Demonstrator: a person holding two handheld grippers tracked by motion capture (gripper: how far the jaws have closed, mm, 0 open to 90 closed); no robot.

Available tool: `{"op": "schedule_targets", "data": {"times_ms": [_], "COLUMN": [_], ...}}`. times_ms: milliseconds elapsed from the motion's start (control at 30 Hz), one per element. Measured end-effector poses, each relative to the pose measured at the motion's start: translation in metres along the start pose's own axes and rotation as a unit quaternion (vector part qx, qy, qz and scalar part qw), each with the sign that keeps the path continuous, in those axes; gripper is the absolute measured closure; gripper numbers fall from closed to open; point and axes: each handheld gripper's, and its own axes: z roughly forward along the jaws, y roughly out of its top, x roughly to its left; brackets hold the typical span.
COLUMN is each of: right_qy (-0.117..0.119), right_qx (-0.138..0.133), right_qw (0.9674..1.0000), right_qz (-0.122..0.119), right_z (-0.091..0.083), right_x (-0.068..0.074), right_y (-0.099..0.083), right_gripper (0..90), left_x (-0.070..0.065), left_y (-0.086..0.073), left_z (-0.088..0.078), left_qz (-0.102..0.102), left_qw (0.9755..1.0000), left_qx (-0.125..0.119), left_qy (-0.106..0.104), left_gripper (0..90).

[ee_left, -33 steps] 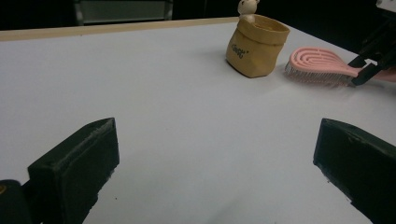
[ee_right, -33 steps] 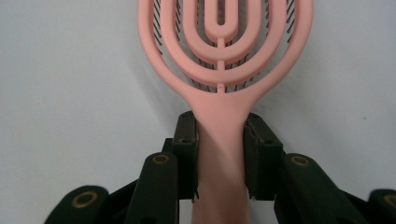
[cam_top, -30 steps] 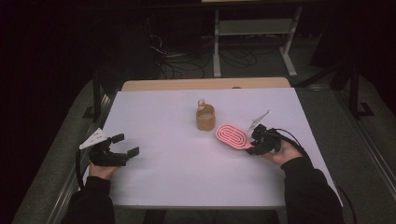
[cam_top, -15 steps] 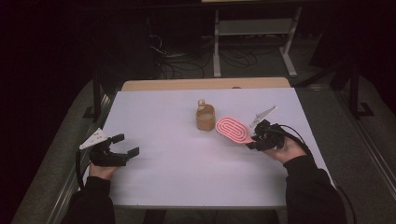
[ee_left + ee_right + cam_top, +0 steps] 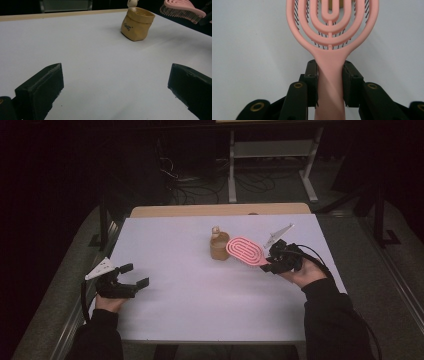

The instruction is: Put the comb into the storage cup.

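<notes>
The right tongs point(image 5: 270, 261) are clamped on the handle of a pink hairbrush point(image 5: 246, 251). In the right gripper view both jaws press flat against the sides of the handle point(image 5: 329, 82), with the looped head of the brush pointing away from the hand.

Change since a second ago: the brush head has moved from a spot to the right of the small tan bag point(image 5: 219, 247) to a position just beside it, and it now stands higher. In the left gripper view the brush point(image 5: 183, 10) hangs bristles down, clear of the white counter point(image 5: 175, 285) and above the level of the bag's rim point(image 5: 141, 12). The grip itself looks unchanged across the three high views.

Meaning for the work: the pick-up appears complete and the carry is in progress. The open top of the bag is the likely target, though the brush head looks about as wide as the opening, so entry may need the brush tipped on end. A small pale figure point(image 5: 215, 231) already stands in the bag and could obstruct insertion.

The left tongs point(image 5: 131, 276) stand wide open with nothing between the jaws. They rest low over the near left part of the counter, well apart from the bag, and have not shifted from their earlier place. They are free to steady the soft bag if it tips.
</notes>
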Motion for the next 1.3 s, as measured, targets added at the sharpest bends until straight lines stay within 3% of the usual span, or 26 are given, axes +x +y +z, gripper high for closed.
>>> {"op": "schedule_targets", "data": {"times_ms": [700, 1300], "right_qy": [-0.008, 0.002], "right_qx": [-0.030, -0.039], "right_qw": [0.9986, 0.9967], "right_qz": [-0.042, -0.070], "right_z": [-0.020, -0.018], "right_x": [0.013, 0.025], "right_y": [0.042, 0.069], "right_gripper": [68.2, 68.2], "left_x": [-0.002, -0.011], "left_y": [0.001, 0.011], "left_z": [-0.001, -0.005], "left_qz": [0.001, -0.007], "left_qw": [1.0000, 0.9995], "left_qx": [-0.007, -0.024], "left_qy": [-0.005, -0.018], "left_gripper": [0.0, 0.0]}}
